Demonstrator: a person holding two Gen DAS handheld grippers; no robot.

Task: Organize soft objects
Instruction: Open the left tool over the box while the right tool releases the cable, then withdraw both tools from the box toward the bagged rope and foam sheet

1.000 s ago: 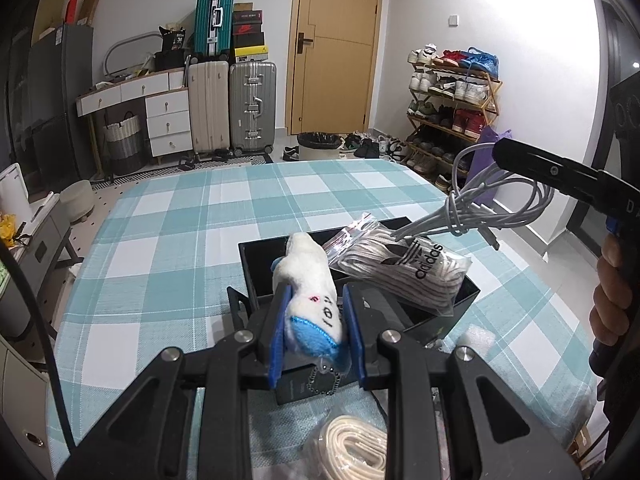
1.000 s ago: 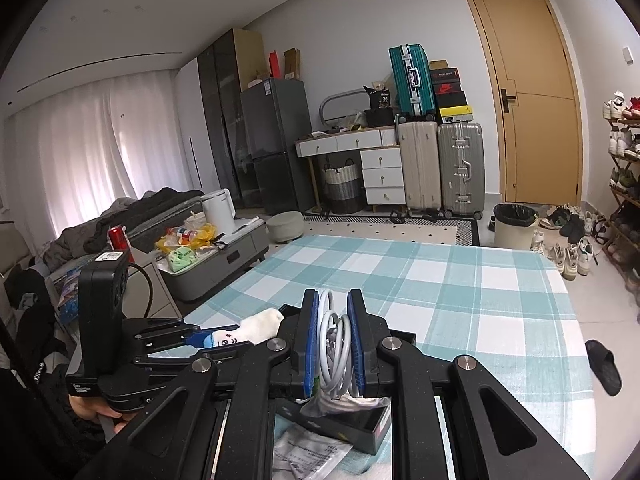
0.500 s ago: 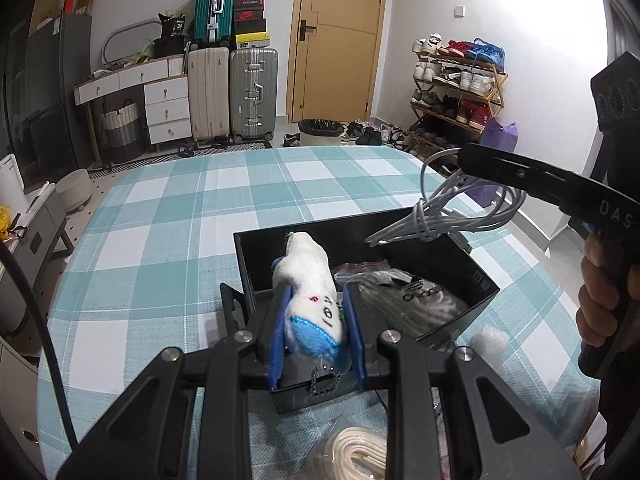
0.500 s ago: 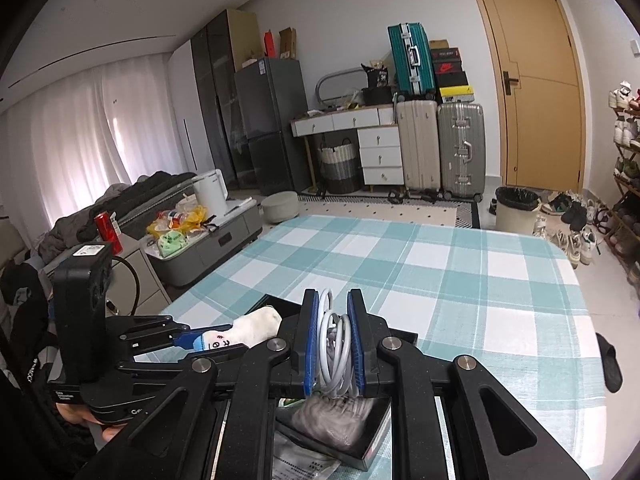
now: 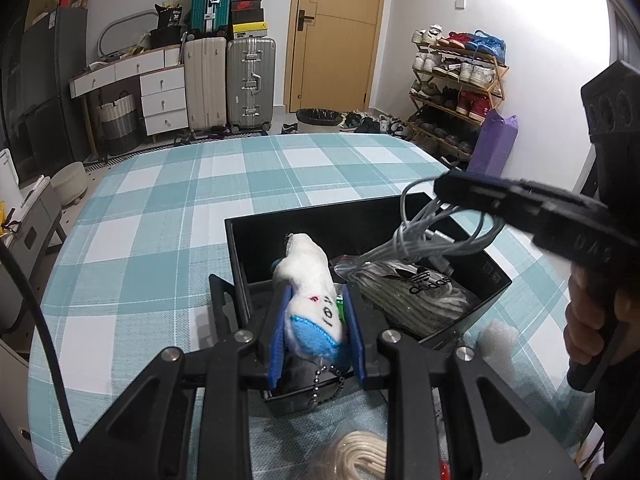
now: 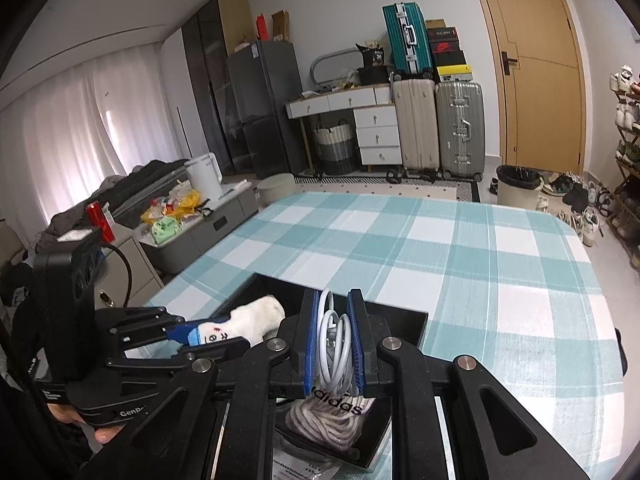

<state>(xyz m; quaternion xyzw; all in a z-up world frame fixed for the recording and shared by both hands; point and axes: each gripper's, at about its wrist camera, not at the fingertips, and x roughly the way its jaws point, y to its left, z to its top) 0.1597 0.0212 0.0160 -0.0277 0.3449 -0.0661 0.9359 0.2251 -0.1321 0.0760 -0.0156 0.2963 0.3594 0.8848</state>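
Already over the black box, left gripper pinches the sock, right gripper clamps the cable coil; dangling loops may snag the rim.

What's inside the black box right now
A clear adidas packet of grey-white laces lies on the floor of the black box. The plush toy and cable bundle are held over it; beneath them is hidden.

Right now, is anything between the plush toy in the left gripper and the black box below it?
Nothing visible blocks it. The plush toy hangs over the black box's empty left side; the Adidas bag and the right gripper's cable bundle sit right.
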